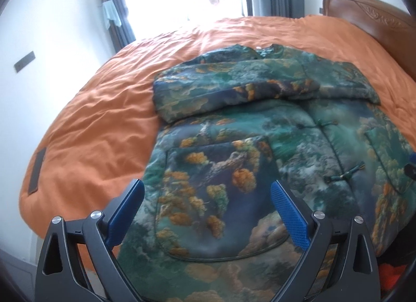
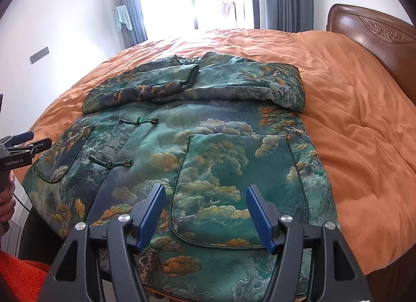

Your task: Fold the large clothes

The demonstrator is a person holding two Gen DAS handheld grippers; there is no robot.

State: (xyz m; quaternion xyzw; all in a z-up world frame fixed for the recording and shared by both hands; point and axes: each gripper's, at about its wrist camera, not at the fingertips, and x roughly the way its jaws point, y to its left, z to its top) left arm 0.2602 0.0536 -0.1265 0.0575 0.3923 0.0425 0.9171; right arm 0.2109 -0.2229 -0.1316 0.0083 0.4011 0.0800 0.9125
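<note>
The padded green jacket with its orange-and-teal landscape print (image 2: 208,151) lay front-up across the rumpled orange quilt (image 2: 358,125) of the bed, both sleeves already folded over the chest, the hem nearest the cameras. The likeliest trouble from here was an uneven lift: if the two grippers took the hem at different depths, or pinched only the top layer near a patch pocket, the thick, slippery fabric could skew, and the folded sleeves (image 1: 234,86) might slide out as the lower half came up. The left gripper (image 1: 208,208) hovered tilted down over the jacket's left pocket, jaws wide apart and holding nothing. The right gripper (image 2: 205,211) hung at a similar downward tilt above the right pocket, jaws likewise spread and empty.
</note>
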